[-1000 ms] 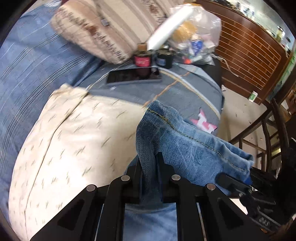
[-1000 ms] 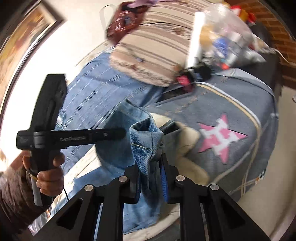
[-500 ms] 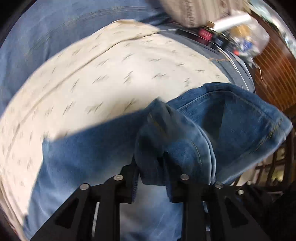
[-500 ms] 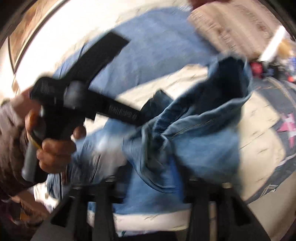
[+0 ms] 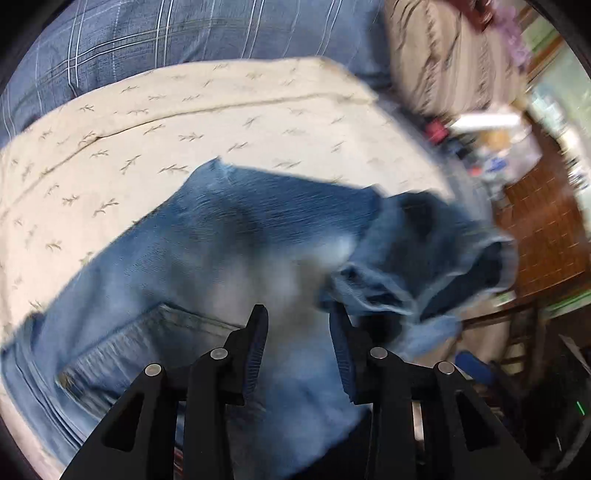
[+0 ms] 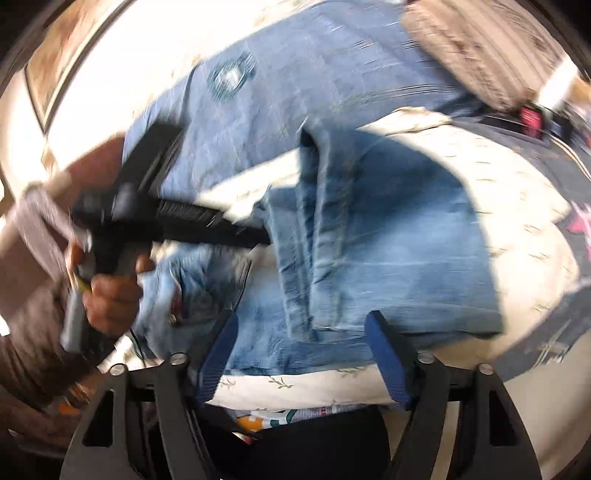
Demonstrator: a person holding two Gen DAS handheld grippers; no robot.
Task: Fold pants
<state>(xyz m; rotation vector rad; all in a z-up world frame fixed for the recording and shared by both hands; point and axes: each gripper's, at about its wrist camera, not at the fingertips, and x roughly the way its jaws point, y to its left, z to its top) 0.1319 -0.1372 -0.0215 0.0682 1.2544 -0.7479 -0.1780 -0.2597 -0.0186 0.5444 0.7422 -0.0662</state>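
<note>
The blue jeans [image 5: 229, 266] lie on a cream patterned cloth [image 5: 147, 122]. In the right wrist view the jeans [image 6: 388, 236] are folded over, with the leg ends stacked across the upper part. My left gripper [image 5: 298, 317] is open just above the denim, with the rumpled leg hem [image 5: 436, 251] loose at its right finger. My right gripper [image 6: 301, 321] is open and empty over the near edge of the fold. The left gripper also shows in the right wrist view [image 6: 258, 238], held by a hand at the left, its tip at the jeans.
A striped pillow [image 5: 450, 55] lies at the far right, with small jars and a plastic bag [image 5: 495, 147] beside it. A blue plaid bedcover [image 5: 147, 33] lies beyond the cloth. The bed edge and a wooden floor [image 5: 539, 221] are to the right.
Both grippers carried the leg ends over onto the upper jeans and opened, letting go of the denim. The legs now lie folded on the jeans.
</note>
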